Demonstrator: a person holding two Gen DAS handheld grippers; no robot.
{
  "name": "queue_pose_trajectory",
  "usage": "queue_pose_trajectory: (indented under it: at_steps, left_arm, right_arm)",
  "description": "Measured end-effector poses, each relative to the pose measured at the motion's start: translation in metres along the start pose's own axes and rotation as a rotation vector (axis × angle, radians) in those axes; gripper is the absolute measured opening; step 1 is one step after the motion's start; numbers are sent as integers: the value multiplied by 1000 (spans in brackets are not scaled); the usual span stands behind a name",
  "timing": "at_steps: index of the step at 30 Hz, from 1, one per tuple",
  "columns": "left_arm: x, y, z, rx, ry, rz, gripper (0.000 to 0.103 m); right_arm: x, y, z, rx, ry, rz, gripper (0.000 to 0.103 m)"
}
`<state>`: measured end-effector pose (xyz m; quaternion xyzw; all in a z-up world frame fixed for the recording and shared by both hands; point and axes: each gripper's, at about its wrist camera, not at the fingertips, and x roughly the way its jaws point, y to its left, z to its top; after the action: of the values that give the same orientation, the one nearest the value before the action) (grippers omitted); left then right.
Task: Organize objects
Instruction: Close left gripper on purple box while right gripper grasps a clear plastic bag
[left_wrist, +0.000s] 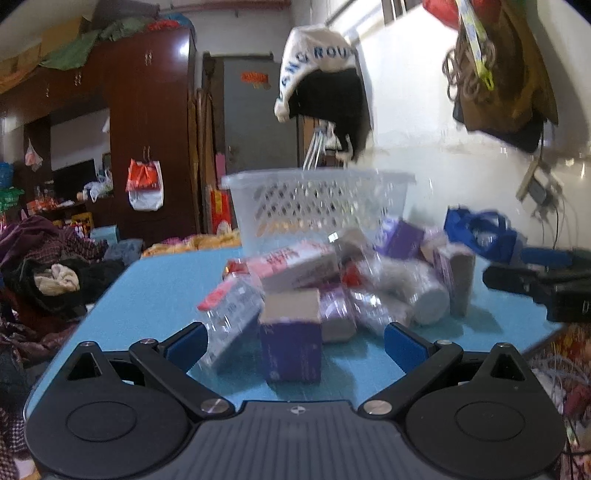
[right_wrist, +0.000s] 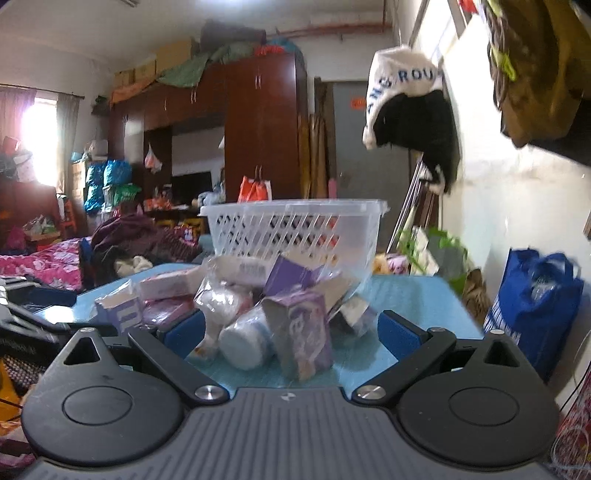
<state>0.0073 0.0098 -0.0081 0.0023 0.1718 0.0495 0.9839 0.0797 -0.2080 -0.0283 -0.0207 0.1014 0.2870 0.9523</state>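
A pile of small boxes and wrapped jars lies on a blue table (left_wrist: 155, 295). A white slotted basket (left_wrist: 317, 206) stands behind the pile; it also shows in the right wrist view (right_wrist: 295, 229). My left gripper (left_wrist: 295, 341) is open, and a purple box (left_wrist: 290, 347) stands between its fingers, untouched. A clear-wrapped red and white box (left_wrist: 229, 321) leans by the left finger. My right gripper (right_wrist: 291, 332) is open around a purple carton (right_wrist: 306, 336) and a white jar (right_wrist: 245, 341), gripping neither. The right gripper's body shows at the left wrist view's right edge (left_wrist: 546, 284).
A blue bag (right_wrist: 532, 306) stands on the table's right by the white wall. A white and black cap (left_wrist: 325, 88) hangs on the wall above the basket. Heaped clothes (left_wrist: 40, 280) lie left of the table. A dark wardrobe (left_wrist: 147, 140) stands behind.
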Motion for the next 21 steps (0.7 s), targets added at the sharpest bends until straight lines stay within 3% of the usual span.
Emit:
queue_pose_trajectory:
  at_steps: [3,7,11,13,16,21]
  left_arm:
    - [6,11,0,-19,-45,-46,103]
    - [10,19,-3,-23,-57,-38,103]
    - [10,23,-10,-12,-36,-101,102]
    - [14,19,-12,-4,-31,-103,96]
    - [19,16,-15,-5,-23,-112,91]
    - [22,8,-18,28,-39,-98,81]
  right_arm:
    - [3,-4,-2,9,-8,10,102]
    - [4,-4,-3,0,-14,10,101]
    - [4,-7,-2,24,-17,54,95]
    - [6,-8,-3,26,-19,61,83]
    - [15,-8,-3,14,1,57,76]
    - [27,-6,-4,4,14,49,73]
